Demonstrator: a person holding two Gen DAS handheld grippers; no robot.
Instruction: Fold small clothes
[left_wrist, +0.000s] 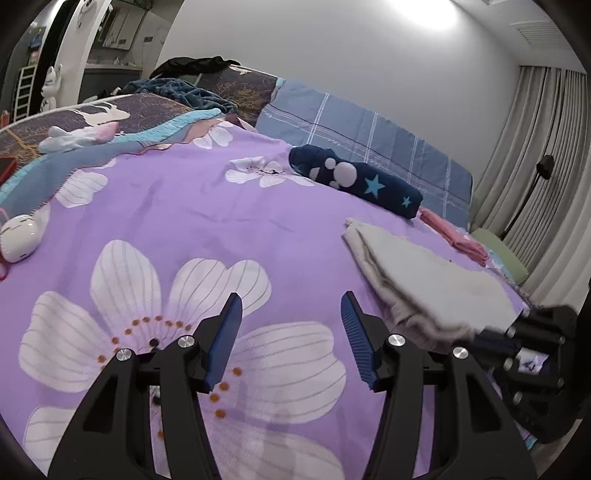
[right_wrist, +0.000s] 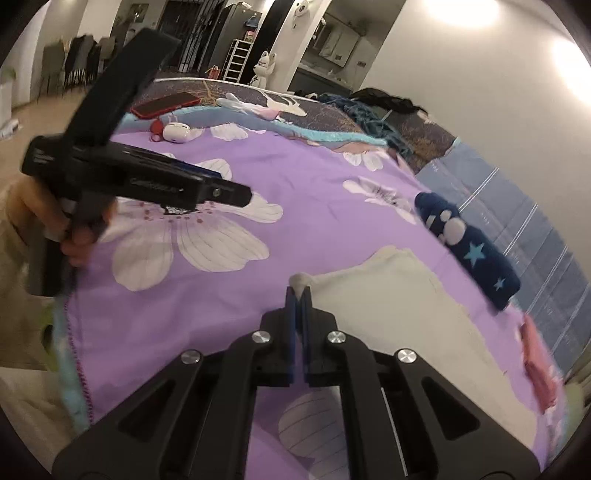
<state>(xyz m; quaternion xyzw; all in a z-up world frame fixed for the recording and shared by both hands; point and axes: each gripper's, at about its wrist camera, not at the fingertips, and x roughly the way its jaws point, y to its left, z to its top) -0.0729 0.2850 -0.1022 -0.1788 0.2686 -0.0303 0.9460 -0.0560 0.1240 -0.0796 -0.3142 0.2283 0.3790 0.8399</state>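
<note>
- Clamped on a corner of the cream-grey garment (right_wrist: 399, 332), the right gripper (right_wrist: 298, 295) is seen with its blue pads pressed together and a tuft of cloth pinched between them.
- Nothing is held by the left gripper (left_wrist: 291, 332), whose fingers are spread apart above a large white flower printed on the purple bedspread (left_wrist: 177, 206).
- The garment is spread flat on the right part of the bedspread, one edge lifted at the pinched corner.
- The left gripper's handle is gripped by a hand (right_wrist: 74, 236) at the left edge of the right wrist view, the tool pointed across the bed.
- Beyond the garment, a rolled navy cloth with stars (left_wrist: 358, 181) is laid near a blue checked pillow (left_wrist: 369, 129), and a folded pink cloth (left_wrist: 458, 236) lies just beside the garment.
- A white oval gadget (left_wrist: 20, 236) and a red-cased phone (right_wrist: 166, 105) are seen toward the bed's far side.
- Grey curtains (left_wrist: 535, 147) and a plain wall are shown behind; a white ladder shelf (right_wrist: 236, 59) stands in the room beyond.
</note>
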